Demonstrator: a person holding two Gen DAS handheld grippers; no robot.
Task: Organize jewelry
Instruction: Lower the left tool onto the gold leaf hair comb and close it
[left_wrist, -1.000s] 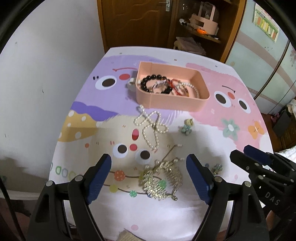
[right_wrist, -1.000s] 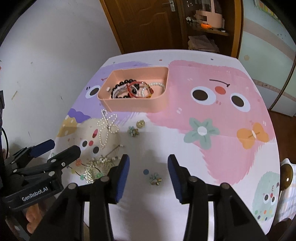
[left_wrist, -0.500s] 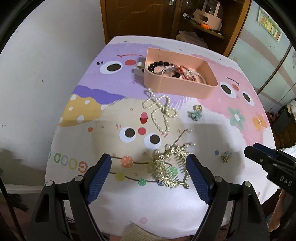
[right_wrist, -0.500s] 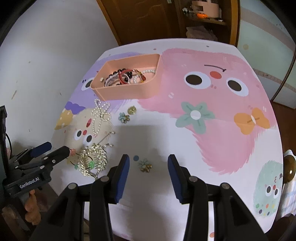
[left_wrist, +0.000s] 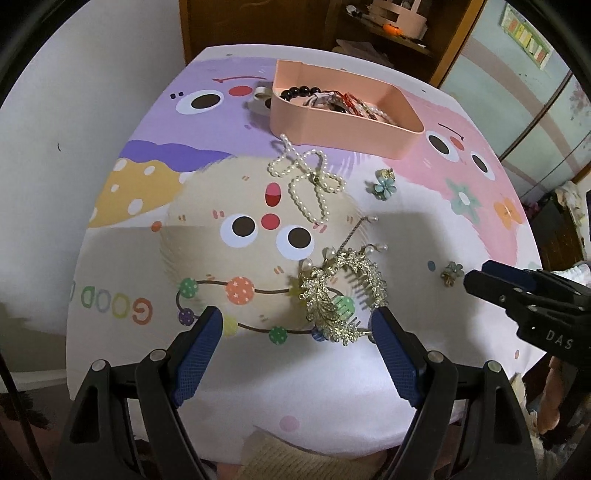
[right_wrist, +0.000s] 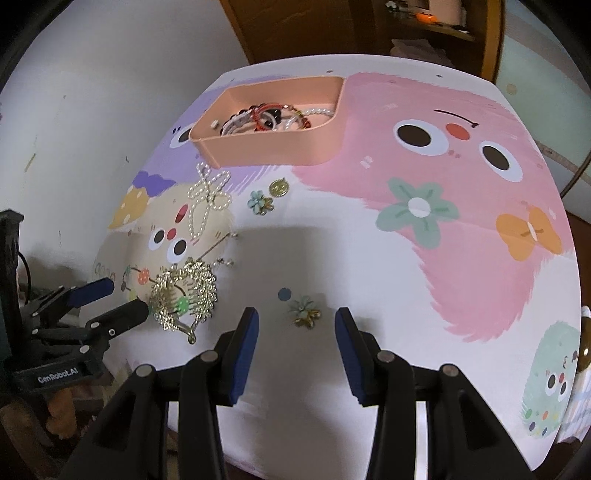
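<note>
A pink tray (left_wrist: 369, 129) (right_wrist: 269, 155) at the far side of the table holds several bracelets. On the cartoon tablecloth lie a pearl bow (left_wrist: 306, 177) (right_wrist: 208, 195), a gold leaf hair comb (left_wrist: 340, 291) (right_wrist: 184, 295), a teal flower earring (left_wrist: 384, 186) (right_wrist: 258, 201), a gold charm (right_wrist: 279, 187) and a second flower earring (left_wrist: 450, 272) (right_wrist: 304, 312). My left gripper (left_wrist: 295, 343) (right_wrist: 118, 299) is open and empty, just short of the comb. My right gripper (right_wrist: 295, 347) (left_wrist: 480, 277) is open and empty, just short of the second earring.
A small white object (left_wrist: 260, 98) sits left of the tray. The table's near edge (left_wrist: 295, 443) is close below both grippers. A white wall (left_wrist: 92, 110) stands to the left, and a wooden cabinet (left_wrist: 388, 29) stands behind the table.
Both grippers have drawn back and risen from the table, still open. The comb and earring now lie ahead of the fingertips rather than between them.
</note>
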